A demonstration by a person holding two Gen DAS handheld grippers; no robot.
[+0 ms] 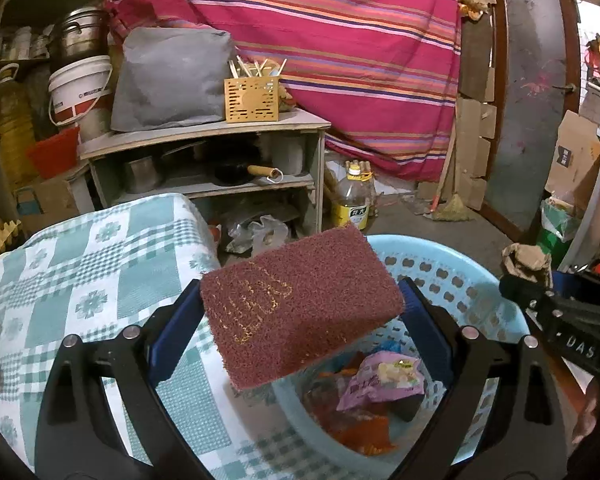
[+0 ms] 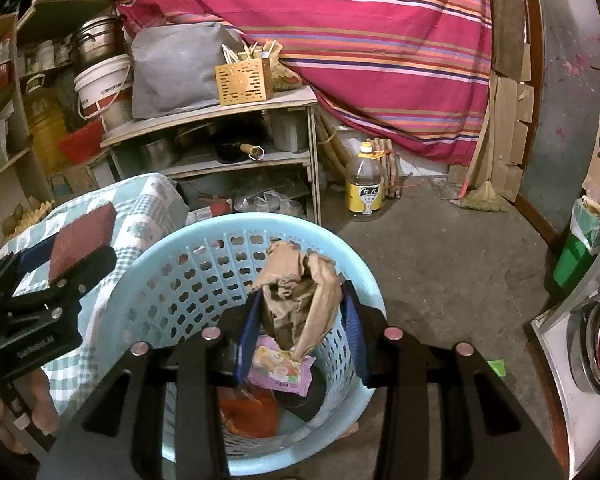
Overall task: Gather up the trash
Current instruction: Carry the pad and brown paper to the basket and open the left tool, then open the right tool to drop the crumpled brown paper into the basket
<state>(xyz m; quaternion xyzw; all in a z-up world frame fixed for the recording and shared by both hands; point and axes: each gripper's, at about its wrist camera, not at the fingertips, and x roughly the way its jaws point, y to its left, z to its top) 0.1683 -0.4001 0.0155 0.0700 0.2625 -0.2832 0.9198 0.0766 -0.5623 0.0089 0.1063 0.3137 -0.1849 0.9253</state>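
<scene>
My left gripper (image 1: 300, 304) is shut on a maroon scouring pad (image 1: 300, 304) and holds it tilted over the near-left rim of a light-blue perforated basket (image 1: 452, 264). My right gripper (image 2: 300, 300) is shut on a crumpled brown paper bag (image 2: 296, 288) and holds it above the basket's (image 2: 172, 256) opening. Inside the basket lie a pink snack wrapper (image 2: 280, 372) and orange wrappers (image 2: 248, 412). The left gripper with the pad (image 2: 84, 240) shows at the left of the right wrist view; the right gripper's bag (image 1: 528, 260) shows at the right of the left wrist view.
A table with a green-and-white checked cloth (image 1: 80, 280) stands left of the basket. Behind are a wooden shelf unit (image 1: 204, 136) with pots, a white bucket (image 1: 80, 88), an oil bottle (image 2: 364, 184) on the concrete floor, and a striped red cloth (image 1: 340, 40). A green bin (image 2: 576, 256) stands right.
</scene>
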